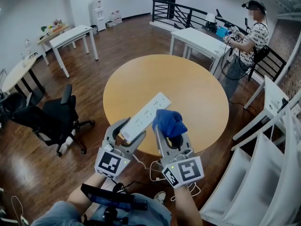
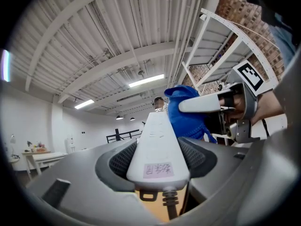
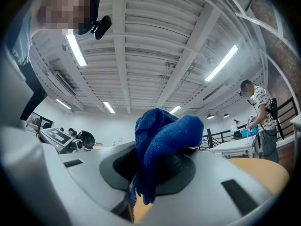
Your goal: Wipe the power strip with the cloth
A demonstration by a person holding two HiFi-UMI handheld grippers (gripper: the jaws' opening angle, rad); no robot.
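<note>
Left hand-held gripper (image 1: 133, 132) clamps power strip (image 1: 143, 116), right hand-held gripper (image 1: 170, 135) clamps cloth (image 1: 168, 121) (right beside the strip); wiping step, next drag cloth along strip.

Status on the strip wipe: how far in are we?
Done: both pickups. The left gripper is shut on the white power strip, held above the round table; the right gripper is shut on the blue cloth. In hand: the cloth sits against the strip's right edge. Left: the wiping itself; how much is already wiped can't be told.
</note>
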